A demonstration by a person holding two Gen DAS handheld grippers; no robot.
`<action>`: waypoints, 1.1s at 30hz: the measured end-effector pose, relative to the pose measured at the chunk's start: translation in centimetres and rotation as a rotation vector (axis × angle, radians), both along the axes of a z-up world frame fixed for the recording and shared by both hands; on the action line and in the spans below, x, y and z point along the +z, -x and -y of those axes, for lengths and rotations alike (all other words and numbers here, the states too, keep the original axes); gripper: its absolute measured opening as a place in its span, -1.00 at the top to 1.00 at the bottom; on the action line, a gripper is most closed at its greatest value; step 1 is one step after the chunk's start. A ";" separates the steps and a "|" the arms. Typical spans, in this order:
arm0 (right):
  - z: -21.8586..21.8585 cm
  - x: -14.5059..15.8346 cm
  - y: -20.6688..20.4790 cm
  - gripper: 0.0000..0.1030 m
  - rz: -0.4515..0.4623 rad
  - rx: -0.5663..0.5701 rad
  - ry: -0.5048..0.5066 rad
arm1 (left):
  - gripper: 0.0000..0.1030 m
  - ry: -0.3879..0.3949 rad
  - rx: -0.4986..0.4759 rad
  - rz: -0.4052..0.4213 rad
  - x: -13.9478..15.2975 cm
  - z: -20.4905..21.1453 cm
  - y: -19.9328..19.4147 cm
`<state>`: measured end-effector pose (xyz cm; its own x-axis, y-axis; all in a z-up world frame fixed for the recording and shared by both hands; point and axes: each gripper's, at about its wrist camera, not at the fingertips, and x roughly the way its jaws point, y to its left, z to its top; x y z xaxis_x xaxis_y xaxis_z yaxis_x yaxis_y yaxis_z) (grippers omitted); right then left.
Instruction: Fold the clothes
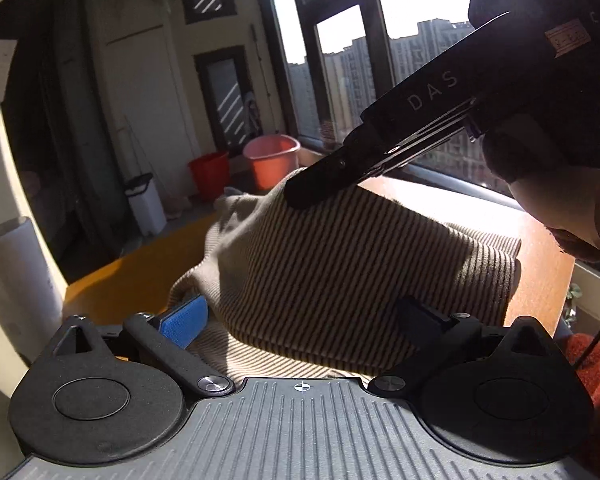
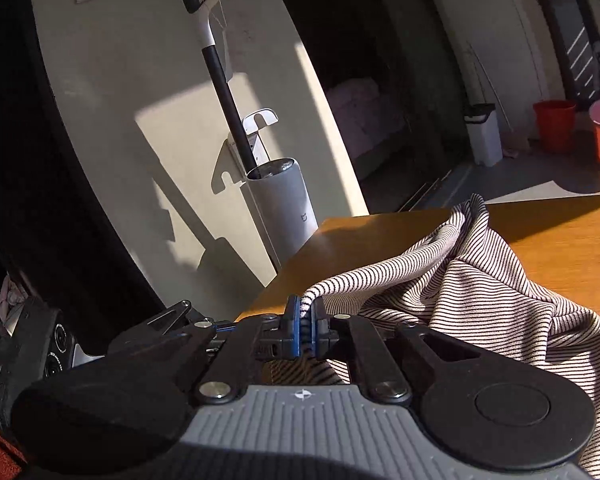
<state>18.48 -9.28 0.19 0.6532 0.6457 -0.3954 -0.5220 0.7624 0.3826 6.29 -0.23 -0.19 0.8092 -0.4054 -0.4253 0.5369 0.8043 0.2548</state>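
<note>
Left wrist view, left gripper: jaws spread wide, one blue ribbed pad on the left and a black finger on the right, nothing between them
Left wrist view, garment: thin-striped beige and dark knit garment lies heaped on the orange-brown wooden table, rising in a hump between and beyond the spread fingers
Left wrist view, right gripper: reaches in from the upper right, black body lettered DAS, its tip pressed into the top of the hump; from this side I cannot tell how its jaws stand
Left wrist view, background: two red plastic buckets on the floor, a white bin beside them, tall windows with apartment blocks outside

Right wrist view, right gripper: jaws closed tight, a pinched fold of the striped garment clamped between the blue pads
Right wrist view, garment: cloth runs from the clamped fold rightward, bunched and creased, resting on the wooden table near its corner
Right wrist view, background: white cylindrical vacuum stand with a black-and-white handle rising from it against the cream wall
</note>
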 end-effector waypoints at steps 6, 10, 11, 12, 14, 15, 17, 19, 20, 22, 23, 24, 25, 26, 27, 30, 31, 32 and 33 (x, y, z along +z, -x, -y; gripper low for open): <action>1.7 -0.4 -0.4 0.85 0.021 -0.073 0.037 | -0.40 -0.065 0.018 0.037 -1.1 2.6 -6.1; 3.8 -1.5 -0.3 0.77 0.064 -0.179 0.132 | 0.55 0.004 0.104 -0.052 -0.7 0.2 -11.0; 4.2 -1.8 -0.3 0.66 0.066 -0.196 0.154 | 0.62 0.033 0.158 -0.052 -0.4 -1.1 -12.3; 4.6 -2.1 -0.2 0.55 0.067 -0.209 0.175 | 0.67 0.063 0.219 -0.042 0.1 -2.6 -13.2; 5.0 -3.1 0.0 0.47 0.048 -0.214 0.214 | 0.72 0.111 0.342 -0.036 0.4 -5.8 -15.5; 5.1 -3.7 0.1 0.47 0.034 -0.212 0.231 | 0.72 0.135 0.405 -0.035 0.6 -7.4 -16.8; 4.9 -4.8 0.4 0.40 -0.007 -0.181 0.250 | 0.67 0.182 0.529 -0.032 0.9 -10.6 -19.2; 4.0 -5.6 0.9 0.18 -0.037 -0.126 0.257 | 0.47 0.199 0.585 -0.061 0.9 -13.5 -21.0; 3.4 -5.8 1.2 -0.02 -0.044 -0.088 0.257 | 0.34 0.207 0.609 -0.080 0.8 -14.7 -21.5; 1.9 -6.0 2.0 -0.23 -0.049 0.000 0.253 | -0.19 0.228 0.655 -0.109 0.6 -16.3 -22.1; 0.9 -6.2 2.6 -0.32 -0.050 0.057 0.249 | -0.47 0.250 0.665 -0.122 0.5 -17.0 -22.2; -0.1 -6.3 3.0 -0.41 -0.050 0.109 0.253 | -0.64 0.279 0.666 -0.136 0.4 -17.5 -22.0; -1.1 -6.6 3.5 -0.46 -0.048 0.153 0.267 | -0.70 0.297 0.661 -0.146 0.3 -17.8 -21.5; -2.1 -6.9 3.8 -0.52 -0.042 0.187 0.290 | -0.81 0.309 0.655 -0.155 0.2 -17.9 -20.9; -3.1 -7.4 4.1 -0.53 -0.033 0.208 0.325 | -0.84 0.316 0.651 -0.161 0.0 -18.1 -20.4; -5.5 -8.8 4.6 -0.53 -0.002 0.245 0.428 | -0.85 0.344 0.633 -0.180 -0.2 -18.2 -18.7; -5.9 -9.1 4.8 -0.50 0.017 0.234 0.464 | -0.84 0.368 0.615 -0.193 -0.3 -17.9 -18.2; -6.1 -9.3 4.7 -0.40 0.030 0.226 0.486 | -0.85 0.393 0.593 -0.206 -0.2 -17.6 -17.7; -6.1 -9.2 4.5 -0.37 0.033 0.220 0.491 | -0.86 0.422 0.562 -0.221 -0.1 -17.1 -16.8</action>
<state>13.94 -3.14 -8.97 0.5406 0.5131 -0.6667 -0.6955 0.7184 -0.0111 23.11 16.85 -0.29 0.8564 -0.1195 -0.5022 0.0174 0.9790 -0.2033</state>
